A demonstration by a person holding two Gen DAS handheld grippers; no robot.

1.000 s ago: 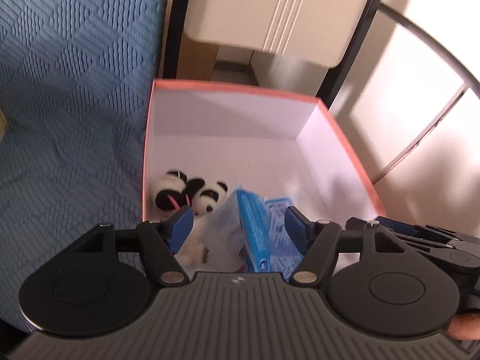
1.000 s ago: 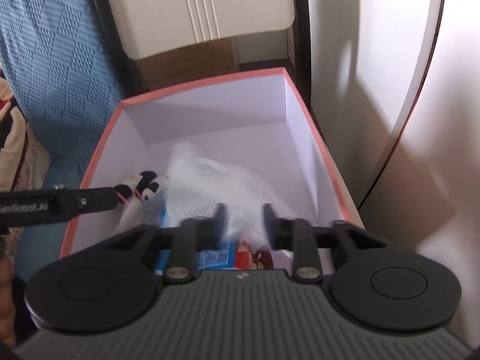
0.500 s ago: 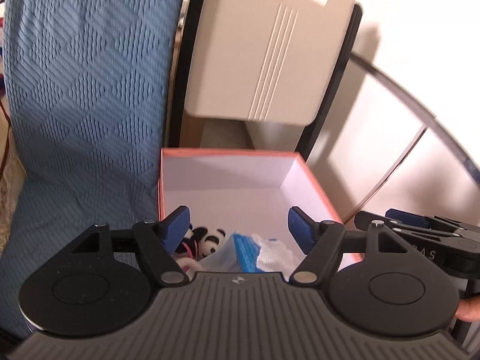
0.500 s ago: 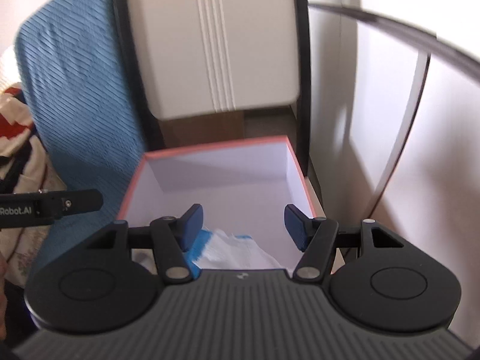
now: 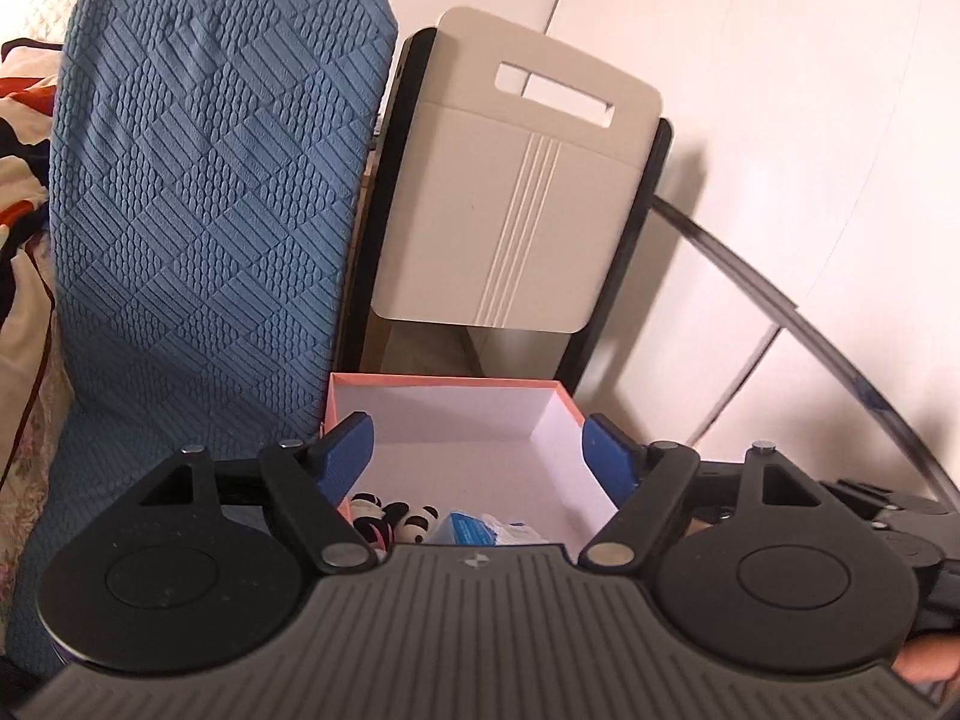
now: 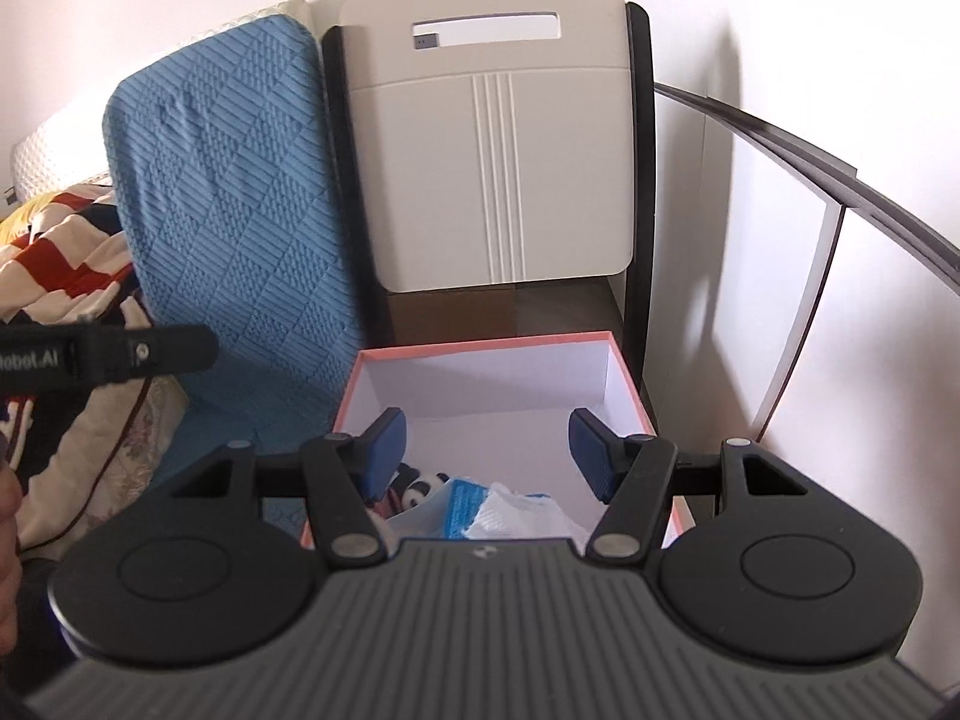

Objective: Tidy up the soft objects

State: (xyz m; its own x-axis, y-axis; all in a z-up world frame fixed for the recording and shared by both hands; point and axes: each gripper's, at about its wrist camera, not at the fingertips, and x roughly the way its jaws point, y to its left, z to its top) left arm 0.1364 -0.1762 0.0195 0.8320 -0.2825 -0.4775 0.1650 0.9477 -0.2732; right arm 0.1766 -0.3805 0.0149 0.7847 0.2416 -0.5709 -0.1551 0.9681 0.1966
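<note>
Soft objects lie bunched in the near end of the pink-rimmed box (image 5: pixel 543 384), below and ahead of both tools, with nothing clamped in either.

From the left wrist, the left gripper (image 5: pixel 479 456) has its blue pads spread wide and empty. Between them and lower down sit the panda plush (image 5: pixel 401 521), against the box's left wall, and beside it to the right the blue tissue pack (image 5: pixel 462 525) with a bit of white tissue (image 5: pixel 510 531) after that. The gripper body hides whatever lies nearer, so I cannot tell how far the pile runs toward the camera. The far half of the box floor is bare white. A blue cushion (image 5: pixel 204 192) stands just left of the box and a beige panel (image 5: pixel 516 192) behind it.

From the right wrist, the right gripper (image 6: pixel 483 450) is likewise parted and holds nothing. This view looks down more steeply and shows what the other mostly hides: the white tissue (image 6: pixel 516 510) is a sizeable crumpled heap, lying right of the tissue pack (image 6: pixel 459 501), with the panda plush (image 6: pixel 420 486) tucked near the left pad. The left gripper (image 6: pixel 102 354) shows here as a dark bar, well left of the box.

Judging by this, the row of items runs crosswise to both grippers, left to right; the panda is nearer the left tool, the tissue heap nearer the right. Any further tidying would mean dropping down and forward into the box.
</note>
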